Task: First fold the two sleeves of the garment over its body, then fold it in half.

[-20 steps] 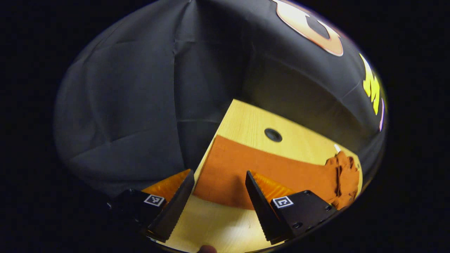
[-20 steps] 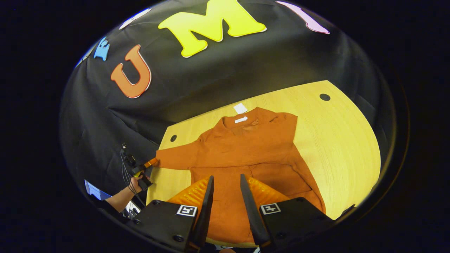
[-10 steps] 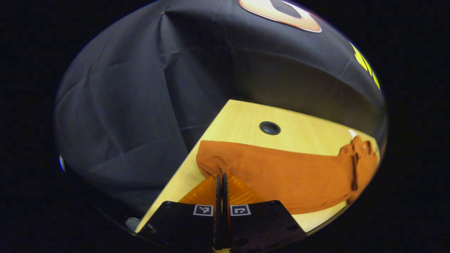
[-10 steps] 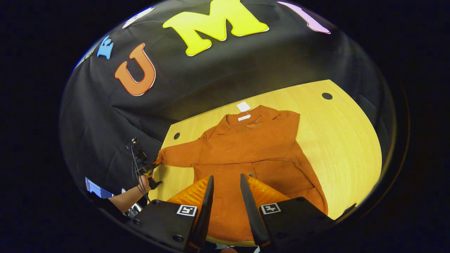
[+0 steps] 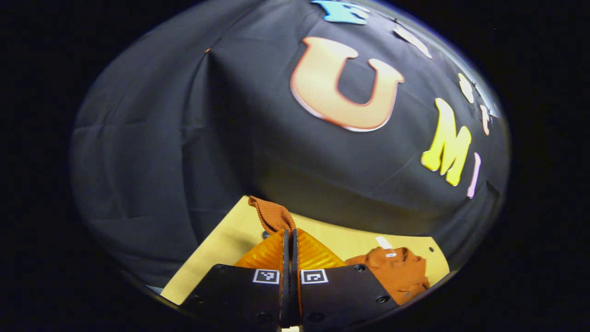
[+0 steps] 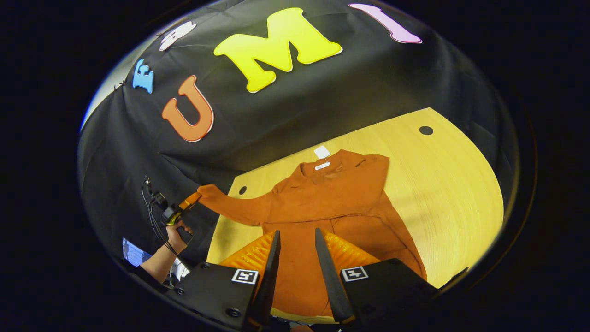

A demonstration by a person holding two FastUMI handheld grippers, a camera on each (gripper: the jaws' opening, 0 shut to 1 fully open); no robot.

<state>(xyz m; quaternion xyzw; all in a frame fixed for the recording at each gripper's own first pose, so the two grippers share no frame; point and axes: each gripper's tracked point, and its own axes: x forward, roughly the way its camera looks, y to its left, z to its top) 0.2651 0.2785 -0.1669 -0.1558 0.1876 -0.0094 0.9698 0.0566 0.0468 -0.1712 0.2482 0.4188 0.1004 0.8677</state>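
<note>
Sweater [image 6: 332, 198] cuff [image 5: 272, 214] is pinched in your left gripper [image 5: 290, 237], raised off the table [image 6: 451, 184]; your right gripper [image 6: 295, 240] hovers apart, hiding the hem.

A wooden table [image 6: 451, 184] with a pale, yellowish top is seen in the right gripper view, its far edge set against the black cloth wall [image 6: 322, 92]. 2 dark round holes are set into the top, 1 near the far right corner [image 6: 426, 130] and 1 near the far left corner [image 6: 242, 190]. Black cables [image 6: 154, 207] are seen hanging off the table's left.
</note>
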